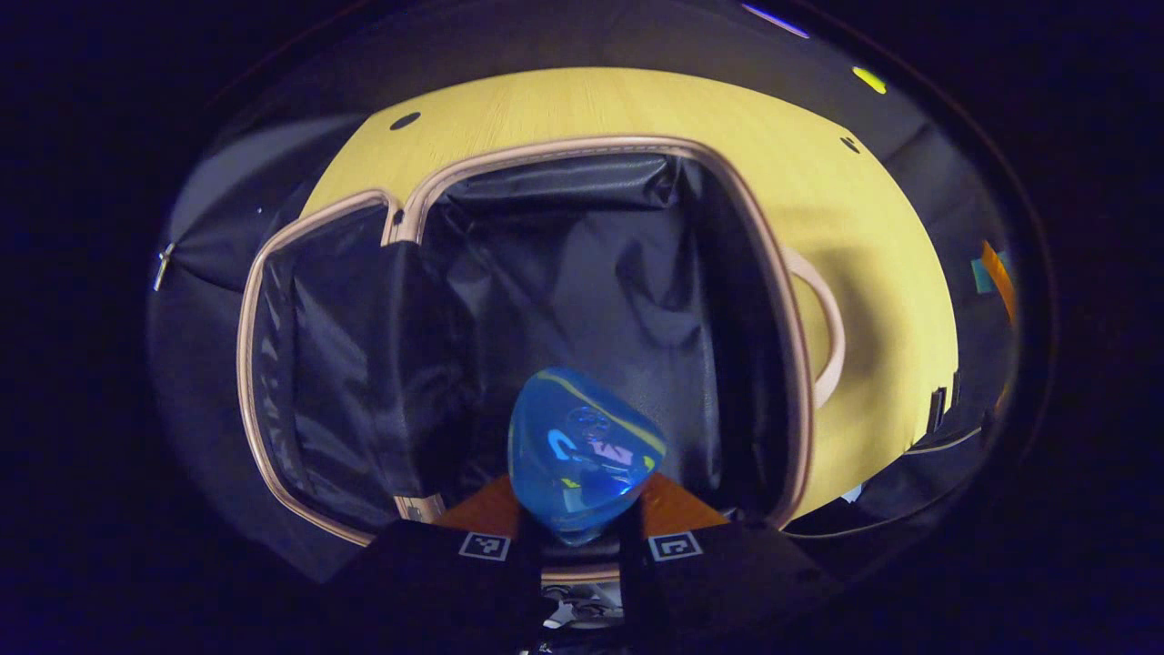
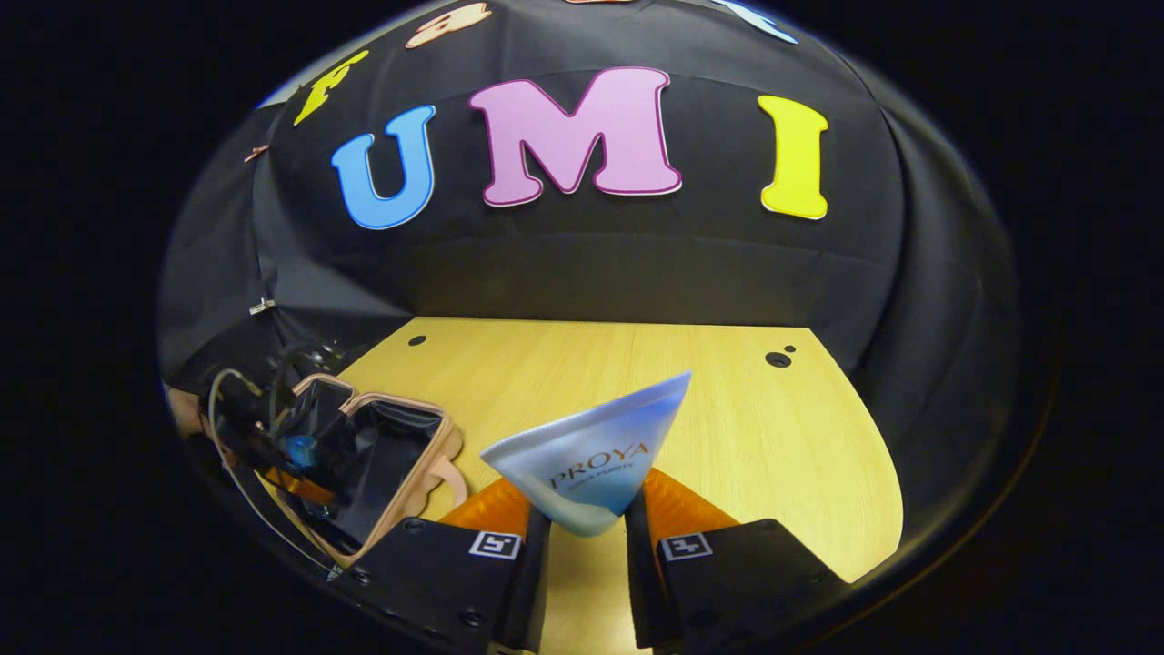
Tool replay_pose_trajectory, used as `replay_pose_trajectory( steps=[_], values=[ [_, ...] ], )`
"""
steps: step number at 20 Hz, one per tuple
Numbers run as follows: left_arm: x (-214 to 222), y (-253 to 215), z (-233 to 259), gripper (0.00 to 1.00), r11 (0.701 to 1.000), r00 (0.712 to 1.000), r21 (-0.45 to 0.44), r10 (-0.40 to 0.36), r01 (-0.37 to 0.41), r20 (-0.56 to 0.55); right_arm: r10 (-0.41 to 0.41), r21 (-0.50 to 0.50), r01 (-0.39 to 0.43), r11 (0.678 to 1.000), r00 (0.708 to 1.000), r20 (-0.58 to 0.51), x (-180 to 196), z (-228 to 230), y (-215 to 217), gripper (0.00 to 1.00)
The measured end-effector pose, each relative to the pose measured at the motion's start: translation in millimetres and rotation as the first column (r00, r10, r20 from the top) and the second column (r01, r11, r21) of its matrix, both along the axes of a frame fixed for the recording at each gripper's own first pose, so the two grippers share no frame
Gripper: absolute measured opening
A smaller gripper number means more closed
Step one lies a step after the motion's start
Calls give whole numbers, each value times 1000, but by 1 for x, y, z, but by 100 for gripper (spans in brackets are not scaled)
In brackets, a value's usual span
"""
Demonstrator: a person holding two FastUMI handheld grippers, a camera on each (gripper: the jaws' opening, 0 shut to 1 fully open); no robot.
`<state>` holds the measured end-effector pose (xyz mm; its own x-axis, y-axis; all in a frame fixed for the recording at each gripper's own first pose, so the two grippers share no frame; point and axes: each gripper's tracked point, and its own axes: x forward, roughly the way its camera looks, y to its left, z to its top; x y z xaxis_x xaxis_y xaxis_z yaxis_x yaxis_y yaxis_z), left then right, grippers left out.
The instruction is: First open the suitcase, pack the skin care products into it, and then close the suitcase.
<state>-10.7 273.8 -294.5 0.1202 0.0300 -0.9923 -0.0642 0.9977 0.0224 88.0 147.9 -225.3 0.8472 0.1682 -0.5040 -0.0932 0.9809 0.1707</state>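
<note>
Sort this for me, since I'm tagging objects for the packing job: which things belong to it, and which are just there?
Belongs to the job:
- open suitcase
- blue bottle, held by the left gripper
- pale tube, held by the right gripper

Just there:
- wooden table
- black booth cloth

My left gripper [image 1: 582, 537] has a black, blocky body at the near edge of the left gripper view, with a small square black-and-white marker on each finger mount. My right gripper [image 2: 587, 532] is built the same, with round screw heads along its near left edge. Far left in the right gripper view, thin looping cables [image 2: 223, 400] trail from the other gripper's dark body.
</note>
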Motion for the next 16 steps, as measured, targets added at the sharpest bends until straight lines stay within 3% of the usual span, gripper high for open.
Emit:
replay_pose_trajectory(
  steps=[5, 8, 11, 16],
  values=[
    [-4, 18, -30, 42, 1000, 999, -2, 25, -25, -31, 32, 7, -32, 999, 995, -93, -43, -10, 59, 40],
    [-10, 19, -27, 47, 1000, 1000, -13, 28, -28, 5, 72, 41, -64, 997, 968, -241, -61, -35, 98, 40],
    [-10, 24, 2, 86, 999, 991, -30, 18, -14, 132, 130, 51, -120, 991, 943, -307, -72, -43, 134, 41],
    [-20, 55, 84, 90, 985, 922, -166, 98, -37, 375, 258, 83, -246, 966, 874, -412, -77, -52, 211, 41]
  ],
)
